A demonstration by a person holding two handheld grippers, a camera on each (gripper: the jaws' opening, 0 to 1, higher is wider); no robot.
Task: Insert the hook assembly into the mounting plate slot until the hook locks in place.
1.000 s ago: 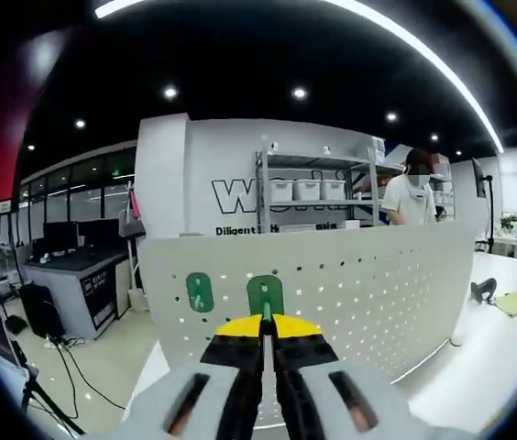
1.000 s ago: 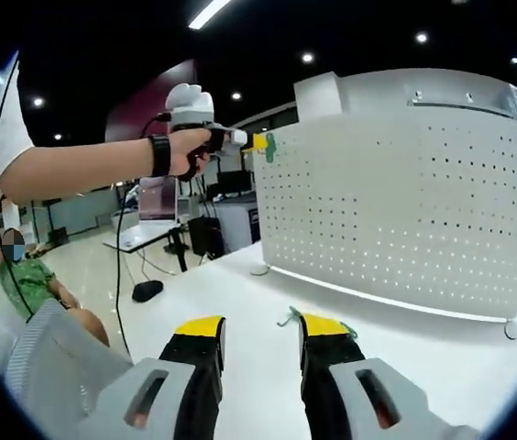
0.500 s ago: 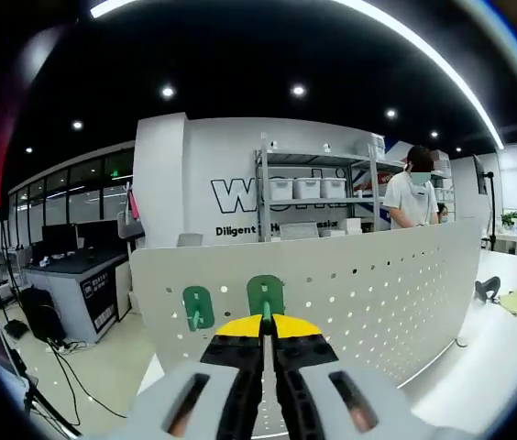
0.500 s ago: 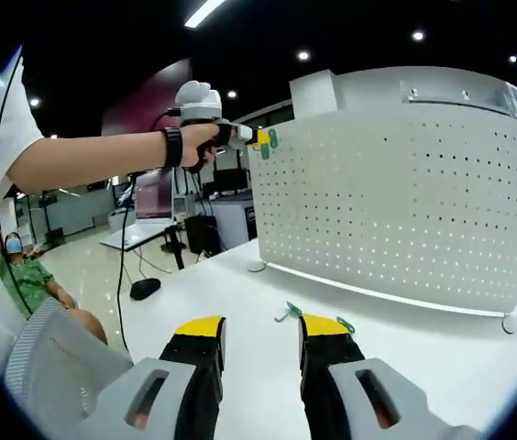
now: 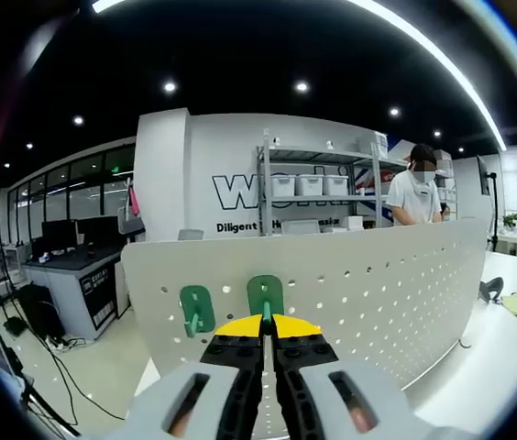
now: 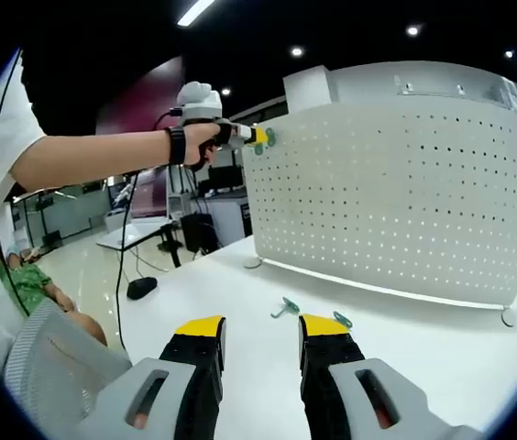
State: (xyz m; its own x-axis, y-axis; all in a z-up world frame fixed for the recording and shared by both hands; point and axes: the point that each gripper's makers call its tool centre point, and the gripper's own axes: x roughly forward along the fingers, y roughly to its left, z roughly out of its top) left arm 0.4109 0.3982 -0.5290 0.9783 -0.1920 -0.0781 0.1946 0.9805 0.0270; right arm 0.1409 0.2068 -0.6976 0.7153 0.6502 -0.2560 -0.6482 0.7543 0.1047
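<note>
Left gripper view: my left gripper (image 5: pixel 264 323) is clamping a green hook (image 5: pixel 265 295) against the white pegboard (image 5: pixel 378 284), beside another hook (image 5: pixel 196 308). Right gripper view: my right gripper (image 6: pixel 260 332) is sitting unclenched over the table (image 6: pixel 423 348), two hooks (image 6: pixel 286 306) lying ahead.

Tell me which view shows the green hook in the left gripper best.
The left gripper view: the green hook sits straight ahead, pinched between the left gripper's shut jaws, against the white pegboard. In the right gripper view the same hook is a tiny green speck at the pegboard's top corner.
</note>
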